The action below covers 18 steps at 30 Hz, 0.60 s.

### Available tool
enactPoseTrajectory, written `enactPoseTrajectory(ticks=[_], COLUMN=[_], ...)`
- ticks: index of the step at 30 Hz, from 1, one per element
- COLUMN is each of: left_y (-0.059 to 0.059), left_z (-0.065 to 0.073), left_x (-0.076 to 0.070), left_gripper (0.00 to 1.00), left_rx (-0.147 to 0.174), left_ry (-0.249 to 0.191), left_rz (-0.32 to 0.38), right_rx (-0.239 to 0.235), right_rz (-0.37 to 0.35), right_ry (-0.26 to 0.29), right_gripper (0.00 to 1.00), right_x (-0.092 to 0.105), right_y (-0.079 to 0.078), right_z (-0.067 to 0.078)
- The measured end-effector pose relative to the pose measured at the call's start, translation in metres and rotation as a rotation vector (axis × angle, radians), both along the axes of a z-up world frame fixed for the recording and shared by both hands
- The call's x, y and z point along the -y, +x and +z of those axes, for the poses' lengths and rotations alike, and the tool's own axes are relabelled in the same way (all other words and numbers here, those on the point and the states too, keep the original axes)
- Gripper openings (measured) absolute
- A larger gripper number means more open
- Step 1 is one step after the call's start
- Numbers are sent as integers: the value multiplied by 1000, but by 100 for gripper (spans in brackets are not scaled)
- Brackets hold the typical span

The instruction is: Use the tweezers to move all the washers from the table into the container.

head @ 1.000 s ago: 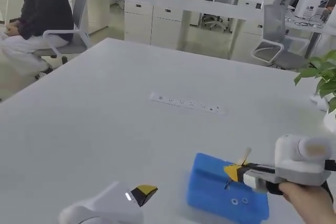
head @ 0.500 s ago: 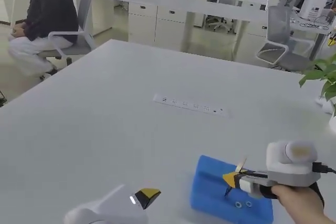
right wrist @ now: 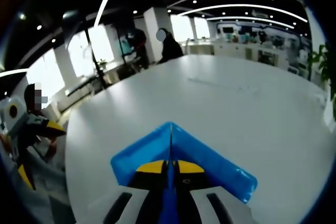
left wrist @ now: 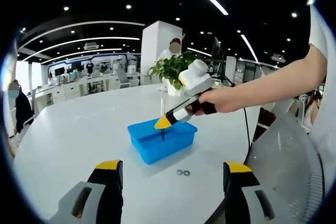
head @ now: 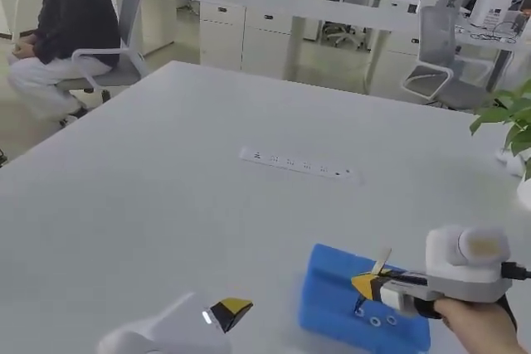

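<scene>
As the right gripper (left wrist: pixel 161 123), clamped on the tweezers (left wrist: pixel 162 136), dips deeper into the container (left wrist: pixel 143 149), two washers (left wrist: pixel 182 172) wait outside, the left gripper (left wrist: pixel 173 167) gaping empty.

Blue container (head: pixel 328 308), white table (head: pixel 166 205), white right gripper (head: pixel 360 284) with yellow-tipped jaws, green plant (head: pixel 508 118), washers (left wrist: pixel 183 172) perhaps silver-grey

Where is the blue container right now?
In the head view, the blue container sits at the white table's near right, beneath the tweezers held in the right gripper, with the power strip farther back.
</scene>
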<state>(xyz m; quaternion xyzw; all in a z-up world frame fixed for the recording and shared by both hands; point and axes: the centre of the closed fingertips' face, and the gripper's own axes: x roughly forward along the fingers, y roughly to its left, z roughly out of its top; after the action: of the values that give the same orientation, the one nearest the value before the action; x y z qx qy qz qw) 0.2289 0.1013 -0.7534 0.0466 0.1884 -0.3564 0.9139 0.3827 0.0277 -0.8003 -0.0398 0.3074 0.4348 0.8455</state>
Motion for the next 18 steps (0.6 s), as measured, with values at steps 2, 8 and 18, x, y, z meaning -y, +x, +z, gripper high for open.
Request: enactPoseTrajectory(ticks=[2,8,18], left_y=[0,-1,-1], left_z=[0,0,-1], left_x=[0,1,2], left_gripper=[79,79,79], left_rx=[0,-1,-3], left_ry=[2,-3,1], left_rz=[-2,-2,-8], right_rx=[12,41,70], right_rz=[2,12,81], right_ry=[17,73,96], right_gripper=[4,4,4], right_x=[0,-1,-14], right_y=[-3,-14,-47], right_z=[7,29,46])
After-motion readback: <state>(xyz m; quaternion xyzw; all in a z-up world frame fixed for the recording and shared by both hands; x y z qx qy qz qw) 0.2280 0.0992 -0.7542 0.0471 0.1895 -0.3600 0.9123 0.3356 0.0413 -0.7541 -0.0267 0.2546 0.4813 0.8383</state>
